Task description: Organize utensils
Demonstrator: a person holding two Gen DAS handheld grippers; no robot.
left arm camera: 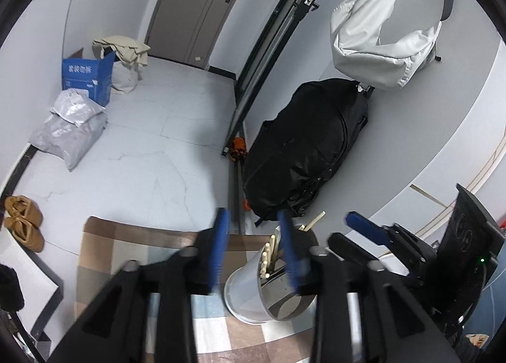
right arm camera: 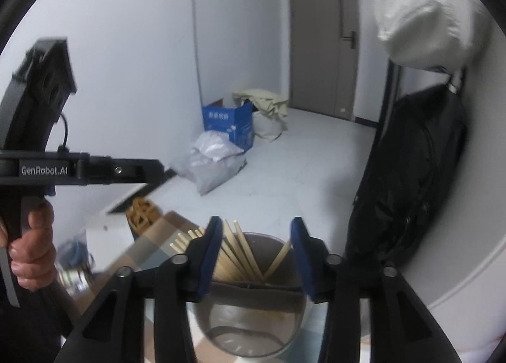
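Note:
A grey metal utensil holder (left arm camera: 253, 293) stands on a checked cloth (left arm camera: 126, 246) and holds several wooden chopsticks (left arm camera: 268, 258). My left gripper (left arm camera: 254, 252) is open above the holder's left side, empty. In the right wrist view the holder (right arm camera: 249, 322) sits right below my right gripper (right arm camera: 254, 260), which is open and empty, its blue pads on either side of the chopsticks (right arm camera: 237, 255). The right gripper (left arm camera: 363, 230) also shows at the right of the left wrist view. The left gripper's body (right arm camera: 79, 170) shows at the left of the right wrist view, held by a hand (right arm camera: 31, 249).
A black bag (left arm camera: 303, 147) hangs by the wall with a white bag (left arm camera: 379, 34) above it. A blue box (left arm camera: 88, 78), grey parcels (left arm camera: 69, 128) and tan shoes (left arm camera: 22, 220) lie on the tiled floor. A grey door (right arm camera: 322, 40) is at the back.

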